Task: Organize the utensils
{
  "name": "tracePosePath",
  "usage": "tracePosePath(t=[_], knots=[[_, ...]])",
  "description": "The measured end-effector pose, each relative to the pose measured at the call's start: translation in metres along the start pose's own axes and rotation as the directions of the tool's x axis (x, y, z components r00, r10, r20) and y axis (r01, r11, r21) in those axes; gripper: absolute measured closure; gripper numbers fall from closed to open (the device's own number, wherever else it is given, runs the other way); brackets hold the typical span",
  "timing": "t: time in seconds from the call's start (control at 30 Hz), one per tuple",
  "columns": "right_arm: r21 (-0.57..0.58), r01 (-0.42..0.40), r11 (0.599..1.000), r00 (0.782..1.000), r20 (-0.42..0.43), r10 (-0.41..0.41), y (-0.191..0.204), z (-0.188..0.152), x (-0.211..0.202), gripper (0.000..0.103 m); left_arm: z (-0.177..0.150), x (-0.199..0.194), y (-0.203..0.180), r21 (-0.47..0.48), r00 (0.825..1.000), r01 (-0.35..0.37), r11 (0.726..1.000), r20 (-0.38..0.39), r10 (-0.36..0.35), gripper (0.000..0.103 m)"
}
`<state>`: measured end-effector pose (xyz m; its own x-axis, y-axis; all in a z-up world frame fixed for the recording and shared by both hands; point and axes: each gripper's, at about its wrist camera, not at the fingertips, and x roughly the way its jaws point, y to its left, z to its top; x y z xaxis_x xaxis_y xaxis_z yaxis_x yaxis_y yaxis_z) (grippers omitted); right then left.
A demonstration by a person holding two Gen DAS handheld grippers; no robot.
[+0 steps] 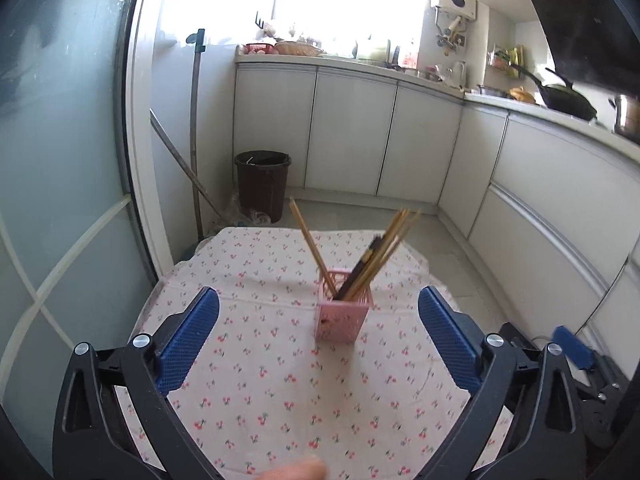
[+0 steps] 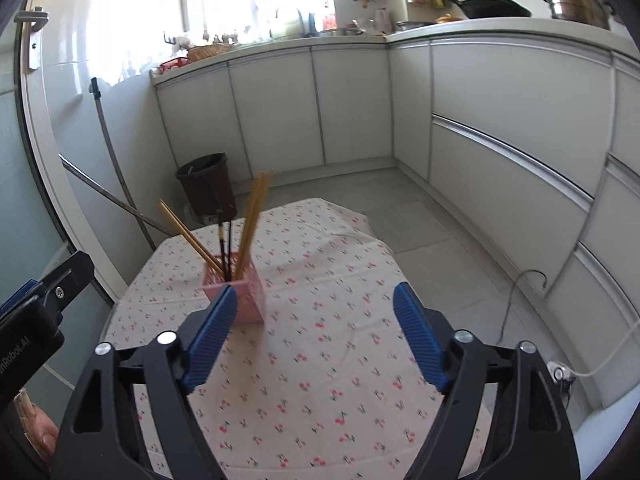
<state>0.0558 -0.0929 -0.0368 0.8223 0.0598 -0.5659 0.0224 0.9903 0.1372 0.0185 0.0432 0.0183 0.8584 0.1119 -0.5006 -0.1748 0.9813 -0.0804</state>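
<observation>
From the left wrist, the left tongs (image 1: 318,332) are spread wide with nothing between the blue pads (image 1: 188,344). They hang over a bench (image 1: 280,400) covered by a cloth printed with small cherries. The pink holder (image 1: 342,312) stands upright on the cloth, ahead of the pads and between their lines, touched by neither. Chopsticks (image 1: 384,256) stick out of it: one pale pair leans left, a bunch of pale and dark ones leans right. A fingertip (image 1: 296,470) shows at the bottom edge. Past the bench stand a dark bin (image 1: 262,184) on the floor and white cabinets (image 1: 352,132). Part of the right tongs shows at the lower right.

From the right wrist, the right tongs (image 2: 314,332) are also spread, holding nothing. The holder (image 2: 250,300) sits on the cloth left of centre, partly hidden behind the tip of the left-hand pad (image 2: 210,338); whether the pad touches it I cannot tell. The chopsticks (image 2: 252,224) fan out: some lean left, two dark ones stand near upright, a pale bunch tilts slightly right. The bin (image 2: 206,184) stands behind them. Part of the left tongs shows at the left edge.
</observation>
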Motion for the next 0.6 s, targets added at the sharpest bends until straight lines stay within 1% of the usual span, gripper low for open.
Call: tracePosePath(t=[0.1, 0.13, 0.17, 0.23, 0.3, 0.4, 0.47, 0.6], knots=[[0.008, 0.034, 0.999, 0.999, 0.013, -0.034, -0.009, -0.01, -0.01, 0.01, -0.014, -0.003, -0.007, 0.035, 0.998, -0.055, 0.998, -0.011, 0.055, 0.007], [0.014, 0.055, 0.998, 0.998, 0.027, -0.055, -0.013, -0.015, -0.015, 0.007, -0.018, -0.004, -0.009, 0.043, 0.998, -0.059, 0.997, -0.019, 0.06, 0.007], [0.014, 0.07, 0.997, 0.997, 0.036, -0.071, -0.014, -0.017, -0.018, 0.007, -0.021, -0.005, -0.011, 0.057, 0.998, -0.061, 0.996, -0.03, 0.063, 0.007], [0.005, 0.137, 0.991, 0.989, 0.056, -0.137, -0.017, -0.022, -0.022, 0.007, -0.028, -0.007, -0.013, 0.069, 0.997, -0.068, 0.995, -0.037, 0.07, 0.007], [0.009, 0.169, 0.986, 0.984, 0.063, -0.169, -0.023, -0.026, -0.023, 0.007, -0.032, -0.008, -0.014, 0.069, 0.996, -0.079, 0.994, -0.041, 0.082, 0.007], [0.006, 0.179, 0.984, 0.983, 0.049, -0.179, -0.027, -0.027, -0.021, 0.007, -0.038, -0.004, -0.018, 0.07, 0.995, -0.064, 0.996, -0.071, 0.069, 0.007], [0.006, 0.187, 0.982, 0.981, 0.045, -0.187, -0.029, -0.027, -0.02, 0.007, -0.039, -0.004, -0.018, 0.06, 0.995, -0.064, 0.996, -0.069, 0.068, 0.007], [0.004, 0.189, 0.982, 0.981, 0.03, -0.189, -0.031, -0.026, -0.017, 0.007, -0.041, -0.002, -0.021, 0.072, 0.995, -0.067, 0.995, -0.069, 0.072, 0.007]])
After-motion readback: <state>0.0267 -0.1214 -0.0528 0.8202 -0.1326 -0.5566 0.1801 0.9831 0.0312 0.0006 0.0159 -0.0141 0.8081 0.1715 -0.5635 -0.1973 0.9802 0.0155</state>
